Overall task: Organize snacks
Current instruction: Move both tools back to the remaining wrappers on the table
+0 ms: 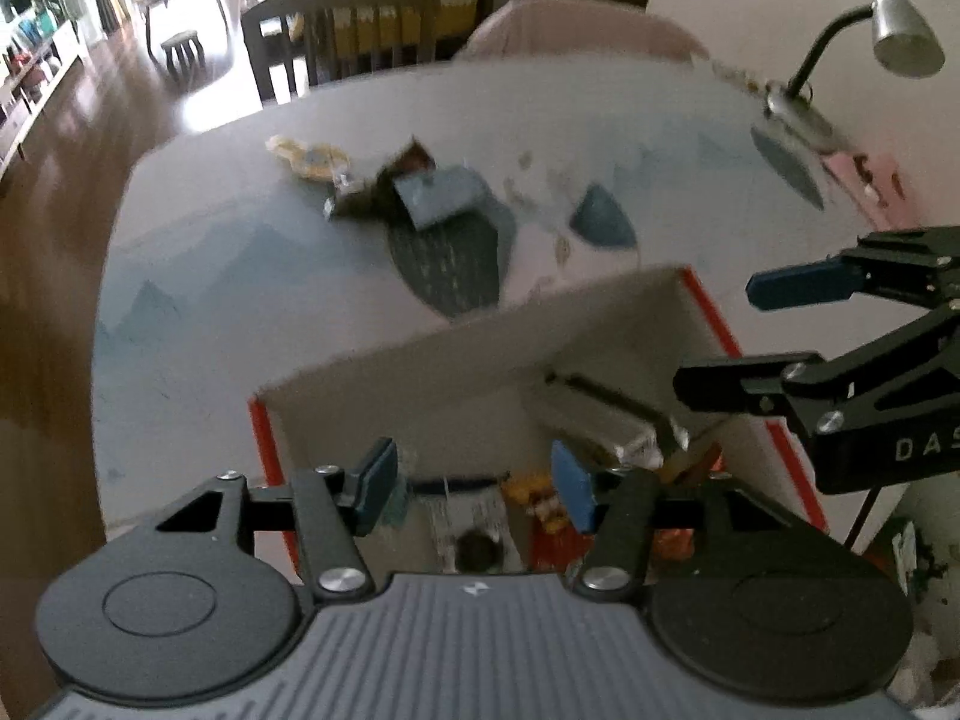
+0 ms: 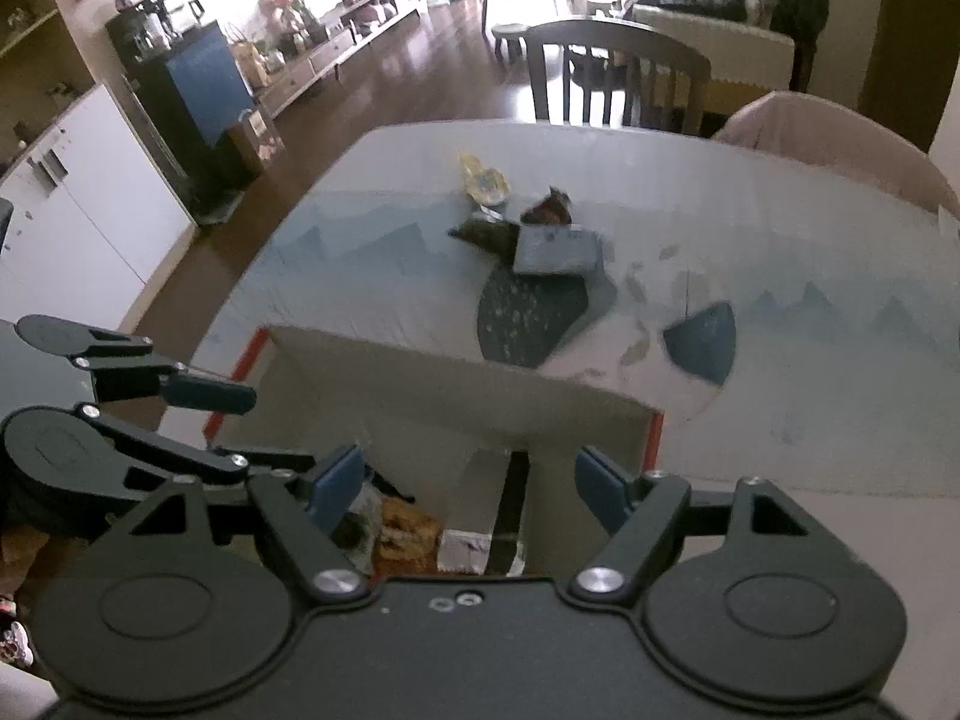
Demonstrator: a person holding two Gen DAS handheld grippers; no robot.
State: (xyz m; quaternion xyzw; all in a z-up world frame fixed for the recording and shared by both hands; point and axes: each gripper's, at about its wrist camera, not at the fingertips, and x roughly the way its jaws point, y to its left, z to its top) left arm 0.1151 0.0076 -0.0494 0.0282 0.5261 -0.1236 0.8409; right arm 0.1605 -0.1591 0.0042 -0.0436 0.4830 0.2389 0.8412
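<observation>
Both claws, left [image 1: 474,489] and right [image 2: 471,483], released over the box [image 1: 480,354], could easily clip its wall heading for table snacks [image 1: 384,180].

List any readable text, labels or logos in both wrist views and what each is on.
"DAS", cut off at the frame edge: on the right hand-held gripper body, in the left wrist view.
Small white logo mark on the left hand-held gripper housing: not legible as letters.
Snack packets in the box: print too blurred to read.
</observation>
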